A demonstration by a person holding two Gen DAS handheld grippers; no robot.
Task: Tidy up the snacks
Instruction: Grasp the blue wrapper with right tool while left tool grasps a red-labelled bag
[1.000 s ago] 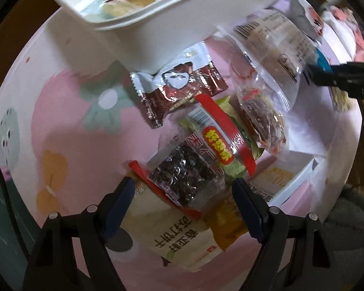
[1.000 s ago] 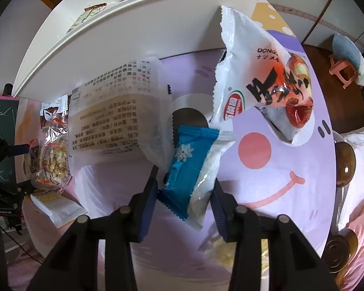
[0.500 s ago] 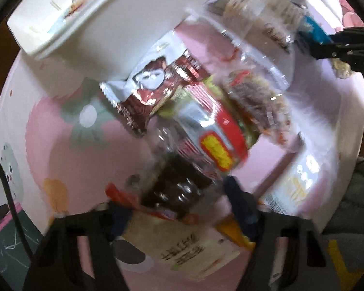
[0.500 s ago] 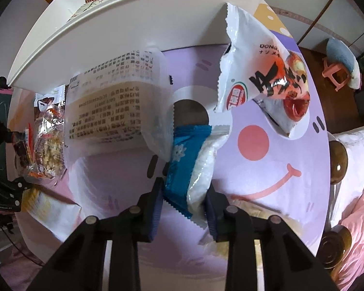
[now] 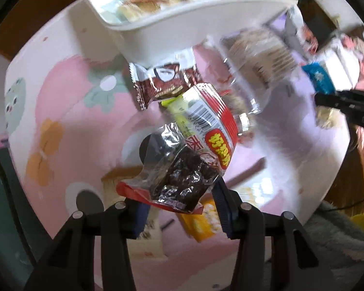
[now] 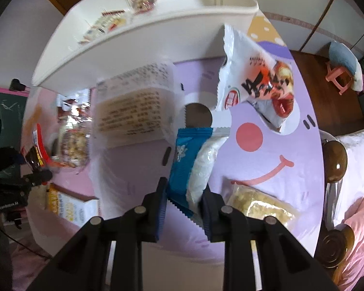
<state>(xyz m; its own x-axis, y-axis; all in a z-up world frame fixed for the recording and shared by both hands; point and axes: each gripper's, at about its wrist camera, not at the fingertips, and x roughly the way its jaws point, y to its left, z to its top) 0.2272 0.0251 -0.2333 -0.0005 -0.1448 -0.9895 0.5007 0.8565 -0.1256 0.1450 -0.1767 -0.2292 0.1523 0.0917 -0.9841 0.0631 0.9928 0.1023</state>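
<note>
left wrist: table (image 5: 68,111) viewed straight down, close | right wrist: likewise | shared: white tray (image 6: 143,46), blue snack packet (image 6: 186,152)

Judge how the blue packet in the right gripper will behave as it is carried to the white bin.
The blue packet looks light: the right gripper pinches only its lower end, yet it stands out unsupported. The wrapper seems thin and crinkly, so it may flex or swing. The glossy film could slip. The white bin is close, so the carry is probably short.

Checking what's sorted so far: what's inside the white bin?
The white bin holds a few small wrapped snacks lying flat. They are too blurred to identify, and its near wall hides the front of the floor.
</note>
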